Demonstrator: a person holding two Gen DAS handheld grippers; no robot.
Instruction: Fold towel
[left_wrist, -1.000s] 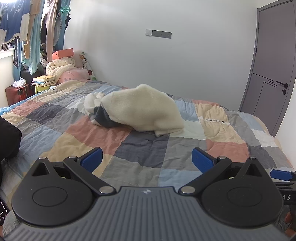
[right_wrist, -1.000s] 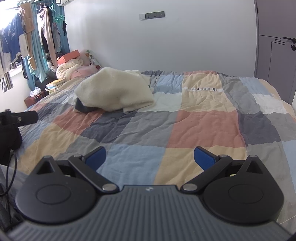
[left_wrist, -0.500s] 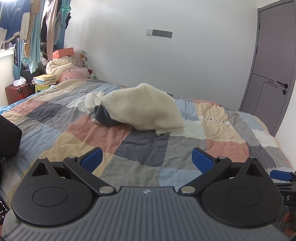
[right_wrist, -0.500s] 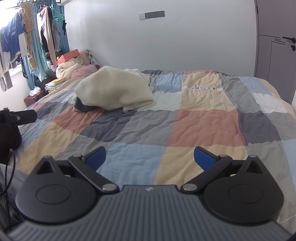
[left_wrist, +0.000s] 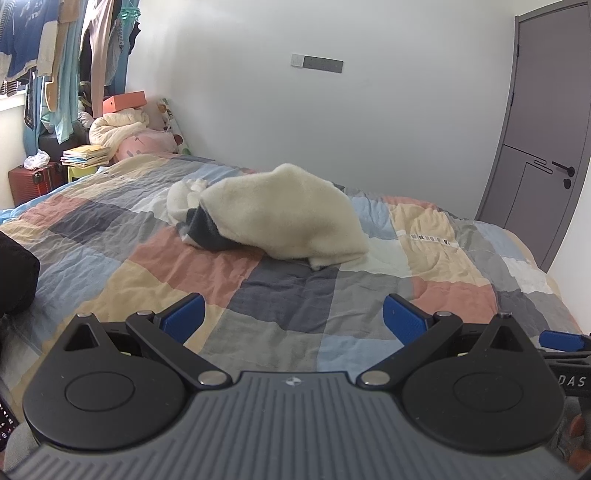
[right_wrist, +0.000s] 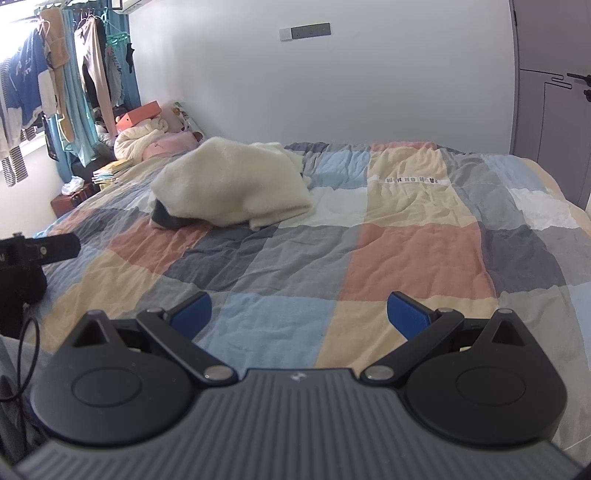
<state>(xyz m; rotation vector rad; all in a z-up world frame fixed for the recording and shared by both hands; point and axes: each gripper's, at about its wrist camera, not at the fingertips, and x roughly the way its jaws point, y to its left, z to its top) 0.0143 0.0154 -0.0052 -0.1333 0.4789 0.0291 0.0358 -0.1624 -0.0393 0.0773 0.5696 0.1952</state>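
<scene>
Two hand-held grippers are hovering over the near part of a patchwork bedspread (left_wrist: 155, 266), and both are holding nothing. The left gripper (left_wrist: 293, 319) is standing released, its blue pads (left_wrist: 183, 318) spread wide apart above grey and blue squares of the cover. The right gripper (right_wrist: 300, 314) is likewise standing spread, its blue pads (right_wrist: 408, 314) wide apart over a pale blue square. The towel (left_wrist: 280, 218), a cream fleecy heap, is lying crumpled and unfolded toward the far side of the bed, well apart from both grippers; in the left wrist view it is sitting just left of centre, and in the right wrist view (right_wrist: 231, 184) it is sitting to the far left. A dark grey piece of cloth (left_wrist: 203, 230) is poking out from under its near left edge. Against the far left corner, a pink pillow (left_wrist: 147, 147) and a rolled cream blanket (left_wrist: 114, 127) are resting by the wall, with an orange box (left_wrist: 123, 101) on top. Clothes (right_wrist: 55, 74) are hanging at the far left by the window, and a grey door (left_wrist: 546, 129) is standing at the far right.
</scene>
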